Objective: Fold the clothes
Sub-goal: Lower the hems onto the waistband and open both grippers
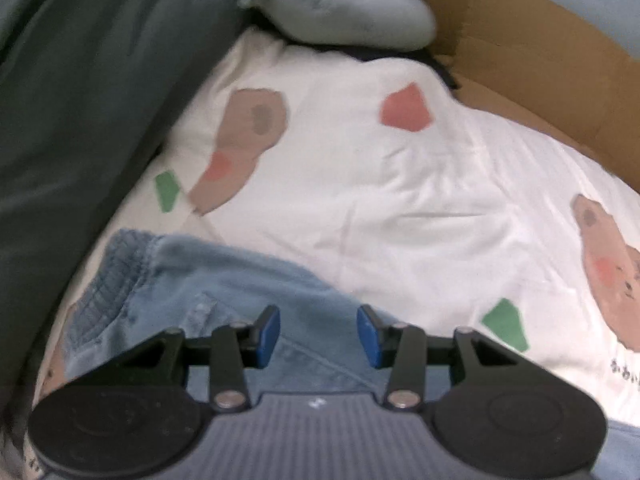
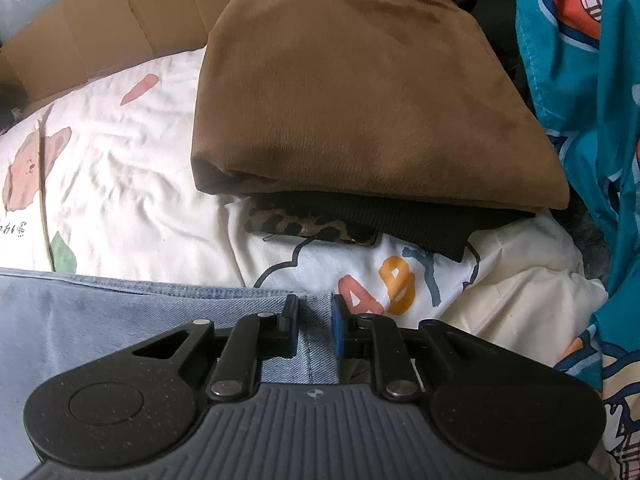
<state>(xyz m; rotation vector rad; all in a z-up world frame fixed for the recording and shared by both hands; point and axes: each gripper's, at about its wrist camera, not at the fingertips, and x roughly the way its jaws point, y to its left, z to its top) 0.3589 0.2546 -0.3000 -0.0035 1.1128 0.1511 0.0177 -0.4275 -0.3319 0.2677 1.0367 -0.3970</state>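
A light blue denim garment [image 1: 224,280] lies on a white bedsheet with bear prints [image 1: 360,200]. Its elastic waistband [image 1: 116,276] is at the left in the left wrist view. My left gripper [image 1: 319,334] is open just above the denim, holding nothing. In the right wrist view the denim [image 2: 80,320] spreads across the lower left. My right gripper [image 2: 315,326] has its blue pads close together with a denim corner [image 2: 316,344] between them.
A folded brown garment [image 2: 360,100] sits on a stack with black and leopard-print cloth over a white printed shirt [image 2: 400,280]. Teal cartoon fabric [image 2: 592,120] hangs at the right. A cardboard box [image 1: 540,60], a dark green cloth [image 1: 80,120] and a grey garment [image 1: 340,12] border the bed.
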